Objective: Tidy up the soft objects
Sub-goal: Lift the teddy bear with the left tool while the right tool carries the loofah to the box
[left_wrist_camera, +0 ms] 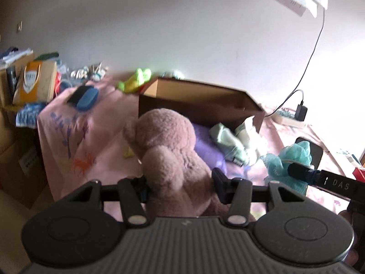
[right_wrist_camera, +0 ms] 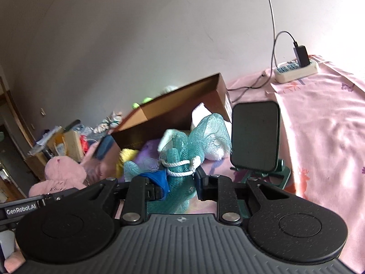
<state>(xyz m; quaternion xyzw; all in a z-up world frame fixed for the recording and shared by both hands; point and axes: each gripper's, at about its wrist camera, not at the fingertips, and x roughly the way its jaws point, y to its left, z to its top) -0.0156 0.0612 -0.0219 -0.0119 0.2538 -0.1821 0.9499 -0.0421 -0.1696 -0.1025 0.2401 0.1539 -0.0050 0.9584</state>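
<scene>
A pink-covered bed (left_wrist_camera: pixel 95 123) carries one open brown box (left_wrist_camera: pixel 200 105) near its wall edge, in front of it one pink plush toy (left_wrist_camera: pixel 173 155), lower body hidden, clamped by the left gripper (left_wrist_camera: pixel 180 187), and one teal mesh sponge (right_wrist_camera: pixel 182 150) pinched in the right gripper (right_wrist_camera: pixel 180 187).

A lived-in room of a home — beyond the left tool (left_wrist_camera: pixel 180 188) a pink printed cloth (left_wrist_camera: pixel 95 123) covers the table, strewn with plush toys (left_wrist_camera: pixel 168 150), folded cloth and an open cardboard box (left_wrist_camera: pixel 200 105). Further off to its left, bags and boxes (left_wrist_camera: pixel 34 84) pile up; ahead of the right tool (right_wrist_camera: pixel 180 183), a power strip (right_wrist_camera: pixel 296 70) with a charger lies by a plain wall.
</scene>
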